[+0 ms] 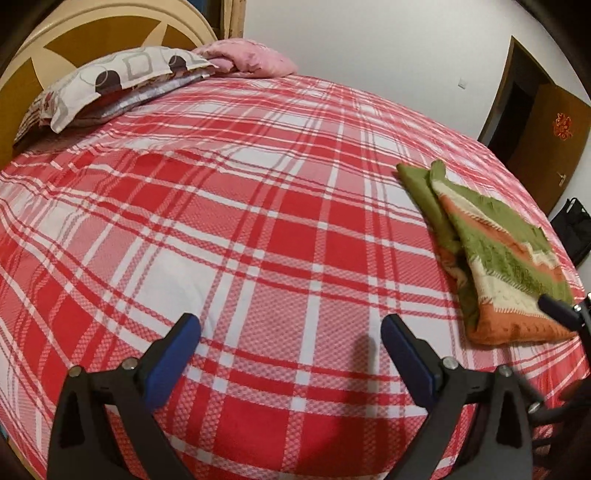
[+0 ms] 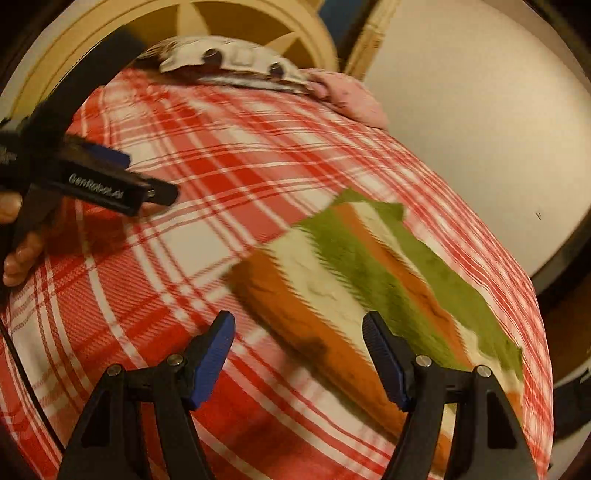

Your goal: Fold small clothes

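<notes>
Nearest in the left wrist view: left tongs spread wide, nothing between the blue pads, poised over bare red-and-white plaid bedspread. Broad open stretch of bed ahead and to the left of them. Nearest in the right wrist view: right tongs likewise spread, pinching nothing, the near corner of the folded garment seen between and beyond the pads; touching or apart cannot be told through the blur. Folded garment striped green, orange and cream, lying flat on the right side of the bed close to its edge, well apart from the left tongs. Long axis running from the near orange hem away toward a green corner farther up the bed, stripes following that line. At the left of the right wrist view, the left tool held in a hand, its side lettering reading "GenRobot.AI". Farther off, at the head of the bed, a patterned pillow and a pink pillow, then the round-topped headboard. Far right, beyond the bed edge, a brown door bearing a red ornament, unreadable.
</notes>
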Available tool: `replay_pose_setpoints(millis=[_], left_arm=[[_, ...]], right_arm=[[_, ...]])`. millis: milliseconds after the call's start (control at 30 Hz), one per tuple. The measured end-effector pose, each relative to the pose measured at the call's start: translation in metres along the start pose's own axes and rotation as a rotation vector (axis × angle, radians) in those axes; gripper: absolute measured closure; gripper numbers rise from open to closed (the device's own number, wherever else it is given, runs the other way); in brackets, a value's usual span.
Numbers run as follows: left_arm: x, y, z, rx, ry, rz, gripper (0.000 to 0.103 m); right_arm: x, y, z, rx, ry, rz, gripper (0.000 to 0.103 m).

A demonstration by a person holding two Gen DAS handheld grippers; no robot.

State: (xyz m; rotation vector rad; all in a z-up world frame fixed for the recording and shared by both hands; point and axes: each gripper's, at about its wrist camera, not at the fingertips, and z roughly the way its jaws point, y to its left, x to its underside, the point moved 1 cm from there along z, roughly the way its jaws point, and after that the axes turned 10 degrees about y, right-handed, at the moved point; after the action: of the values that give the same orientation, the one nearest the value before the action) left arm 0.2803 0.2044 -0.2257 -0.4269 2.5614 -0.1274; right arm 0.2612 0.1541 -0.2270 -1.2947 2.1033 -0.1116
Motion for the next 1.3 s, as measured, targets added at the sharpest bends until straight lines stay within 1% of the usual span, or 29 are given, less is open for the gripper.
replay_pose_setpoints(millis=[133, 167, 200, 233, 267, 400, 500, 533, 633, 667, 733, 833, 900, 1000, 1067, 1167, 1233, 1267, 1300], left_arm=[[-0.003, 0.002, -0.001, 0.038, -0.001, -0.003, 0.001], [-0.004, 0.004, -0.002, 0.064, -0.002, -0.005, 0.001], [-0.007, 0.004, -0.003, 0.086, -0.002, -0.005, 0.001], [-0.010, 0.005, -0.003, 0.102, -0.002, -0.005, 0.001], [-0.015, 0.007, -0.004, 0.127, -0.006, -0.008, 0.001], [-0.037, 0.008, -0.011, 0.202, -0.032, -0.001, 0.001], [-0.058, -0.004, -0.012, 0.251, -0.039, 0.030, 0.001], [-0.068, -0.012, -0.008, 0.280, -0.031, 0.048, 0.001], [-0.088, -0.032, 0.006, 0.315, -0.007, 0.080, 0.001], [-0.096, -0.043, 0.015, 0.348, 0.014, 0.089, 0.001], [-0.107, -0.059, 0.031, 0.387, 0.060, 0.086, 0.001], [-0.119, -0.084, 0.056, 0.420, 0.118, 0.099, 0.002], [-0.126, -0.097, 0.071, 0.428, 0.150, 0.109, 0.003], [-0.132, -0.105, 0.085, 0.408, 0.185, 0.098, 0.003], [-0.135, -0.106, 0.090, 0.425, 0.179, 0.094, 0.003], [-0.136, -0.110, 0.090, 0.417, 0.173, 0.124, 0.004], [-0.139, -0.112, 0.093, 0.397, 0.173, 0.142, 0.011], [-0.140, -0.111, 0.092, 0.378, 0.163, 0.146, 0.020], [-0.141, -0.110, 0.092, 0.375, 0.159, 0.144, 0.026]], right_arm=[[-0.013, 0.013, 0.015, 0.094, -0.009, -0.041, 0.031], [-0.015, 0.014, 0.018, 0.114, -0.013, -0.046, 0.034], [-0.018, 0.014, 0.023, 0.114, -0.014, -0.049, 0.049], [-0.019, 0.013, 0.027, 0.074, -0.011, -0.037, 0.061], [-0.017, 0.012, 0.026, 0.067, -0.008, -0.027, 0.083], [-0.009, 0.000, 0.014, 0.058, -0.045, 0.036, 0.091], [-0.007, -0.011, 0.003, 0.047, -0.073, 0.067, 0.093], [-0.007, -0.013, 0.001, 0.038, -0.077, 0.073, 0.093], [-0.004, -0.018, -0.002, -0.006, -0.079, 0.107, 0.096], [-0.003, -0.019, -0.002, -0.011, -0.079, 0.111, 0.096], [0.001, -0.022, -0.001, -0.022, -0.080, 0.120, 0.096], [0.005, -0.028, 0.002, -0.033, -0.072, 0.136, 0.097], [0.005, -0.032, 0.004, -0.037, -0.067, 0.141, 0.097], [0.005, -0.036, 0.008, -0.040, -0.063, 0.139, 0.097], [0.004, -0.037, 0.011, -0.051, -0.060, 0.135, 0.097], [0.002, -0.033, 0.011, -0.065, -0.062, 0.118, 0.097], [0.001, -0.032, 0.014, -0.076, -0.057, 0.113, 0.097], [0.000, -0.031, 0.014, -0.076, -0.056, 0.111, 0.097], [0.001, -0.030, 0.014, -0.075, -0.056, 0.110, 0.097]])
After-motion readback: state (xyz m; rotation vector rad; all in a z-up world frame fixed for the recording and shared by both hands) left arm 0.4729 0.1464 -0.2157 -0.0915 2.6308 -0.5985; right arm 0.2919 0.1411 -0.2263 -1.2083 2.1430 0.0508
